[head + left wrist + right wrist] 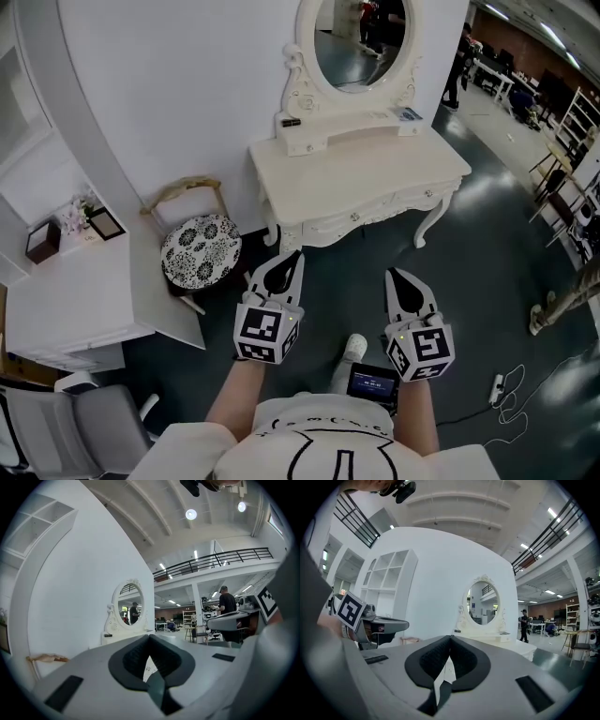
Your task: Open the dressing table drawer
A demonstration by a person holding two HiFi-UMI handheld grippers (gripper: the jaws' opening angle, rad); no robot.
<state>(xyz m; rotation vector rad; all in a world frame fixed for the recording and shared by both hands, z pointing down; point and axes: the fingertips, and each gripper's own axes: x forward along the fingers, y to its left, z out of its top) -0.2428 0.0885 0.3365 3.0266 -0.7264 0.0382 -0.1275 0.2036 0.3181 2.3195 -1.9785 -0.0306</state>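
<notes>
White dressing table (375,159), closed drawer (353,221)

Ahead of left hand-held gripper (289,255): cream painted dressing table (361,173), smooth satin finish; oval mirror (361,42) glossy; round floral stool cushion (201,250) cloth.

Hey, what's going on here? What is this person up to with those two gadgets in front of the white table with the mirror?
A person holds a gripper in each hand, the left gripper and the right gripper, and faces a cream carved dressing table with an oval mirror. The aim is to open the table's front drawer, which is shut. Both grippers are short of the table and touch nothing. Their fingers are closed together and empty.
</notes>
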